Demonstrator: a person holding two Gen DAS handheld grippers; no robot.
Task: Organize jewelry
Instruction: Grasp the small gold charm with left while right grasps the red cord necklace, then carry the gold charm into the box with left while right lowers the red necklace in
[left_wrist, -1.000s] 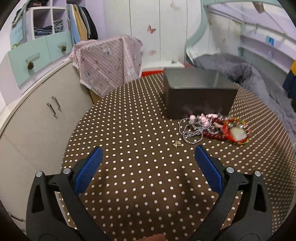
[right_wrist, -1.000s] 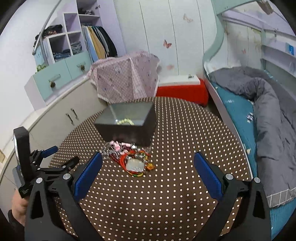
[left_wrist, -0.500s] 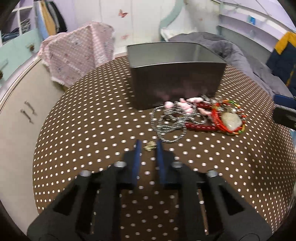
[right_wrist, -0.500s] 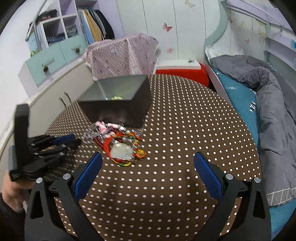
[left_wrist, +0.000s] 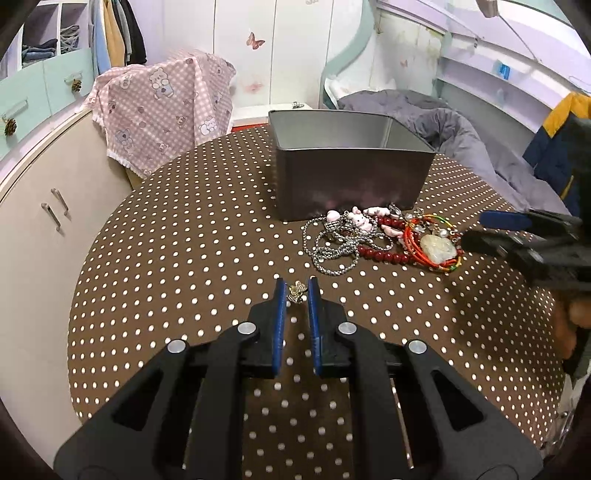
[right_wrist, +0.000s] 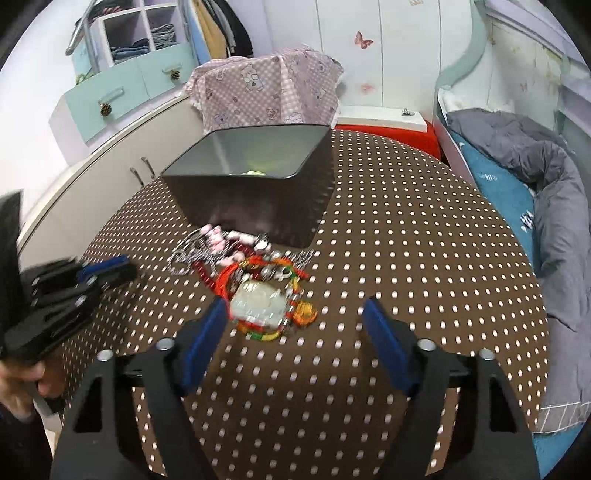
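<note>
A dark metal box (left_wrist: 351, 177) stands open on the round polka-dot table (left_wrist: 184, 251); it also shows in the right wrist view (right_wrist: 255, 184) with something pale green inside. A jewelry pile (left_wrist: 380, 240) of silver chain, red beads, pink charms and a red cord with a pale stone lies in front of it. My left gripper (left_wrist: 295, 290) is nearly shut around a small gold charm (left_wrist: 296, 290) on the table. My right gripper (right_wrist: 295, 314) is open, its left finger beside the pale stone pendant (right_wrist: 260, 308).
A pink patterned cloth (left_wrist: 162, 107) drapes over the cabinet behind the table. A bed with grey bedding (right_wrist: 546, 206) lies to the right. A red and white box (right_wrist: 384, 123) sits behind the table. The right gripper shows at the right in the left wrist view (left_wrist: 524, 236).
My left gripper has closed from wide open onto the small gold charm. My right gripper has moved forward and down to the jewelry pile, staying open.
</note>
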